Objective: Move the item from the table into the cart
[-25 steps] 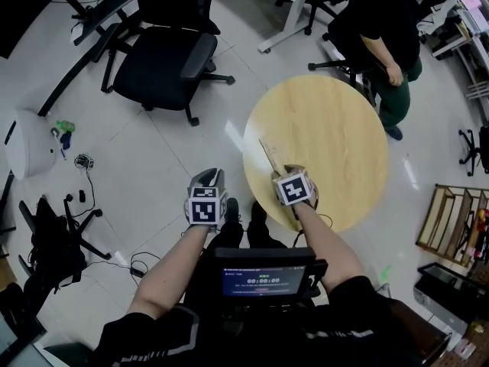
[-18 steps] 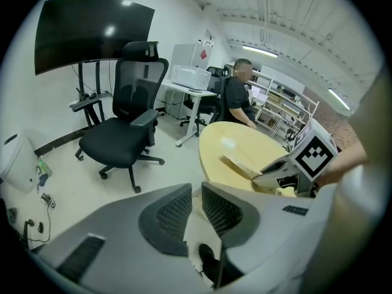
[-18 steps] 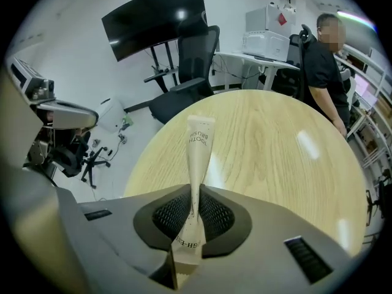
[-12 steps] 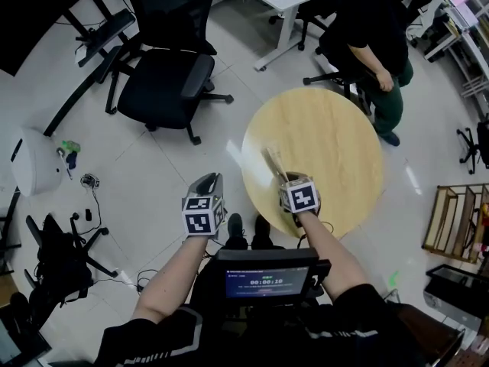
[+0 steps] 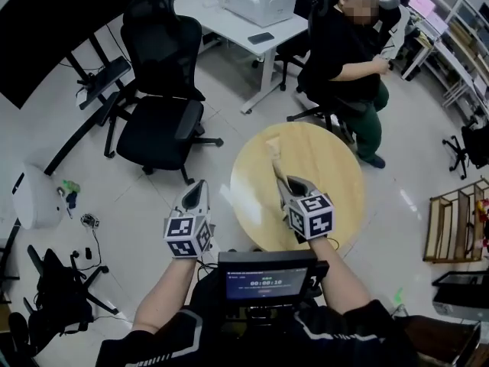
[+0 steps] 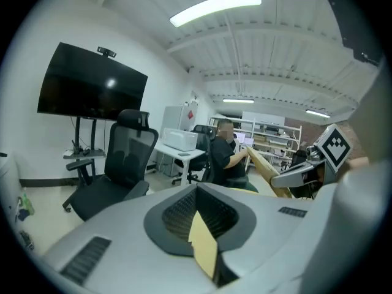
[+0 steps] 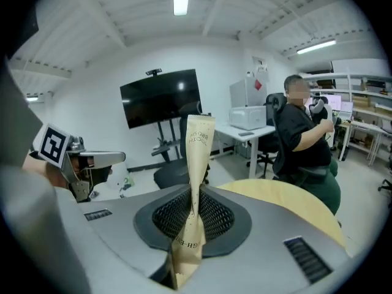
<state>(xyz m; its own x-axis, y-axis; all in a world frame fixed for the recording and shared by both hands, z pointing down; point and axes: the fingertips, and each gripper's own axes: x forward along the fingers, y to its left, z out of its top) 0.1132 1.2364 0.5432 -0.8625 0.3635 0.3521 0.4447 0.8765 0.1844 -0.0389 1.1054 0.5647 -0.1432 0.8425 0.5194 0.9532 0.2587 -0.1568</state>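
Round wood table [image 5: 344,205], R gripper [image 5: 288,184] clamped on toothbrush packet [image 5: 273,156] over it, L gripper [image 5: 199,185] jaws together, chair [image 5: 162,125] & seated person [image 5: 344,52] beyond.

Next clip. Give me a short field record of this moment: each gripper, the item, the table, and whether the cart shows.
right gripper: shut on paper toothbrush packet
paper toothbrush packet: pinched near one end, rest sticking out past the jaws, above the round wooden table
left gripper: jaws together, no task item, over floor
round wooden table: top bare
cart: not identifiable
person: seated beyond table
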